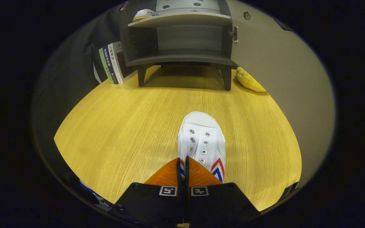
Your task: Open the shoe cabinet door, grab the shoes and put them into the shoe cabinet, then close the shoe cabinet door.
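A white canvas shoe [203,139] with metal eyelets and red and blue side stripes points toward the cabinet, over the wooden tabletop [122,126]. My gripper [182,161] is shut on the shoe's left side wall, and a thin strip of it shows between the orange fingers [166,174]. Beyond the shoe stands the grey shoe cabinet [182,38] on short legs, its door [274,63] swung open to the right. Its lower shelf [182,58] is bare. A second white shoe [144,14] lies on the upper shelf at the left.
Several books [111,63] stand upright against the cabinet's left side. A yellow textured object [249,80] lies by the cabinet's right leg, at the foot of the open door. Bare tabletop stretches between the shoe and the cabinet.
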Available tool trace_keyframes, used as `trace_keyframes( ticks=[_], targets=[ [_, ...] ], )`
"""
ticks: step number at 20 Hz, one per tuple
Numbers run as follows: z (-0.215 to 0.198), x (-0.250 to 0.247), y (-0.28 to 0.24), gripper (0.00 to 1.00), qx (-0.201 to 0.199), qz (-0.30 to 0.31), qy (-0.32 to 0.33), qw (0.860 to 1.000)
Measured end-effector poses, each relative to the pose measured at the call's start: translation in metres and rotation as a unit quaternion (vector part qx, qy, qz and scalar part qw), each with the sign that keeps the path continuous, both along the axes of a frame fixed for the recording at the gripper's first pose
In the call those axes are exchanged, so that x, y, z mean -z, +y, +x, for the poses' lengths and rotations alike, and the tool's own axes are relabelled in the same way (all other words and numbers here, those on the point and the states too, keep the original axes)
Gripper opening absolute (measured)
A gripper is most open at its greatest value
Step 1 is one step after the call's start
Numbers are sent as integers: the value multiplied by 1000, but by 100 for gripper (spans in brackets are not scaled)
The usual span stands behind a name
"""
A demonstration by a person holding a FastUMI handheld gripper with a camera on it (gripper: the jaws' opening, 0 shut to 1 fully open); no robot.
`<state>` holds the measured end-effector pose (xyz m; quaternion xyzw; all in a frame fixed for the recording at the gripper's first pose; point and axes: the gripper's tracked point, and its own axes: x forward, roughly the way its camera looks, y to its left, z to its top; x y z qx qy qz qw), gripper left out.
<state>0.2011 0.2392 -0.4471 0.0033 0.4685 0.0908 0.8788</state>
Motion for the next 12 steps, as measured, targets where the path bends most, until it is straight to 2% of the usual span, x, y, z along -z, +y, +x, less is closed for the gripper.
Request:
trace_keyframes(
  ticks=[7, 12],
  targets=[
    [10, -64, 8, 2, 8, 91, -33, 995],
    [20, -130, 1, 2, 22, 140, -60, 988]
  ],
)
